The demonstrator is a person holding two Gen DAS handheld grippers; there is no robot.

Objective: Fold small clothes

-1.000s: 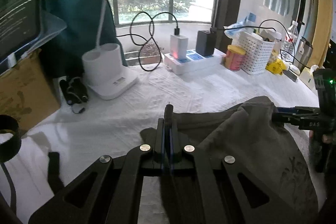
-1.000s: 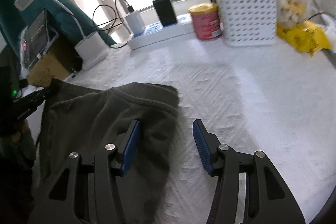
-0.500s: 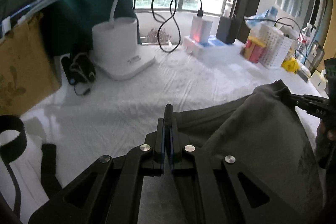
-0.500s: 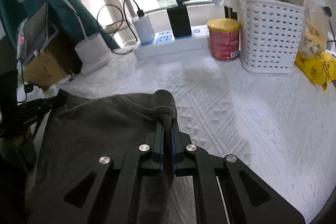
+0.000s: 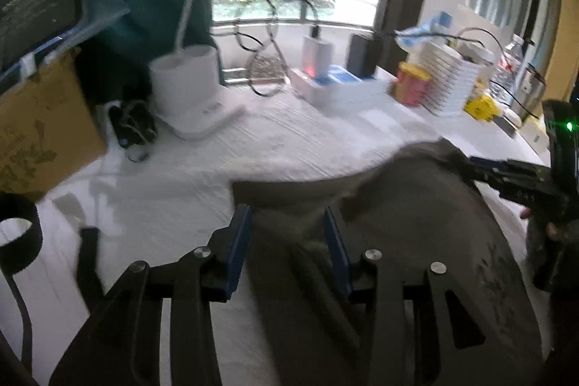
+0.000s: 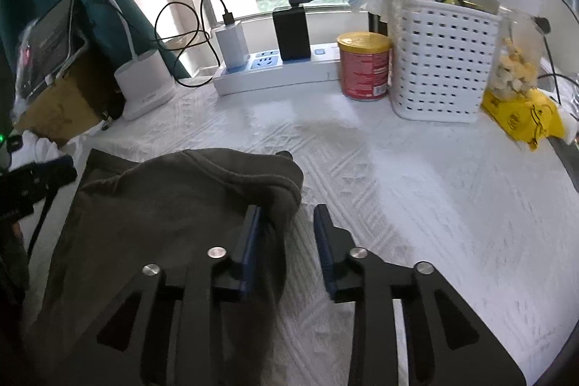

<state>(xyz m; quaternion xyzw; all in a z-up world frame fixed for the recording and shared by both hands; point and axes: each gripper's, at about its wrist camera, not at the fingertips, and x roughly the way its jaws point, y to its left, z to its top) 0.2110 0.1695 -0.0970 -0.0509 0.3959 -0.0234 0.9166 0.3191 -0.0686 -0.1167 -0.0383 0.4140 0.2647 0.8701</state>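
A dark olive-grey garment (image 5: pixel 416 223) lies folded on the white textured cloth (image 5: pixel 289 140); it also shows in the right wrist view (image 6: pixel 163 205). My left gripper (image 5: pixel 287 223) is open, its blue-padded jaws either side of the garment's near left edge. My right gripper (image 6: pixel 287 216) is open at the garment's far right corner, the left pad against the cloth hem. The right gripper shows at the right in the left wrist view (image 5: pixel 514 176), and the left gripper shows at the left in the right wrist view (image 6: pixel 32 179).
A white lamp base (image 5: pixel 188 93), a power strip with chargers (image 6: pixel 275 67), a red can (image 6: pixel 363 66), a white basket (image 6: pixel 441 56) and a yellow bag (image 6: pixel 521 118) line the back. A cardboard box (image 5: pixel 39 129) stands at the left.
Both grippers were shut on the garment's corners half a second ago; both have now opened and let it go. The garment has settled onto the cloth.
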